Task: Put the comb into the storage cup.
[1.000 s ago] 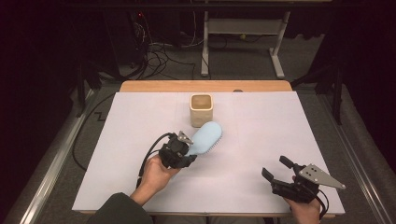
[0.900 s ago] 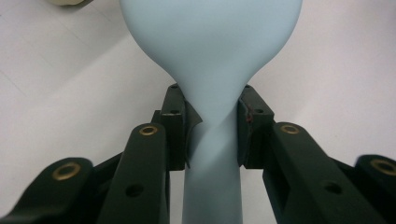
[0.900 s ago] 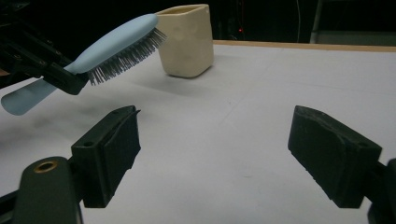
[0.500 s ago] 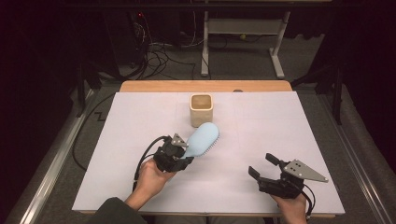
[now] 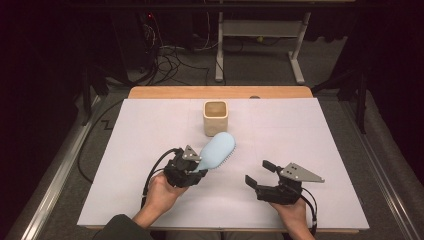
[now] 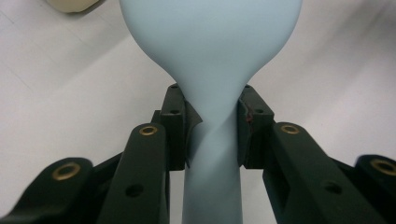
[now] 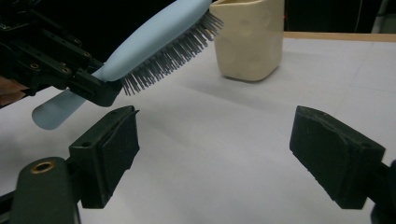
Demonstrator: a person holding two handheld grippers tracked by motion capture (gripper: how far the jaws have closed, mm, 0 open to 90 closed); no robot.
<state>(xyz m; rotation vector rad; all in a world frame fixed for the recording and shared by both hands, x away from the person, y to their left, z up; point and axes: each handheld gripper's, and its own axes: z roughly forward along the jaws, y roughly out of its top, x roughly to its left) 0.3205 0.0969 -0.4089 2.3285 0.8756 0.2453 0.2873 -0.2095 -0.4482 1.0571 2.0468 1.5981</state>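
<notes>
Now right tool (image 5: 261,174) nearer the hairbrush (image 5: 218,150).

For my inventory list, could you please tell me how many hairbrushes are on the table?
1. The light blue hairbrush is held by its neck in the left tool, lifted above the white table cover, its head near the cream cup.

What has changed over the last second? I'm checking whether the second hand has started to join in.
The right gripper has slid leftward across the white table cover toward the hairbrush, jaws open and empty. The left gripper stays clamped on the brush's neck, barely moved, bristles facing down. The cream cup stands where it was.
</notes>
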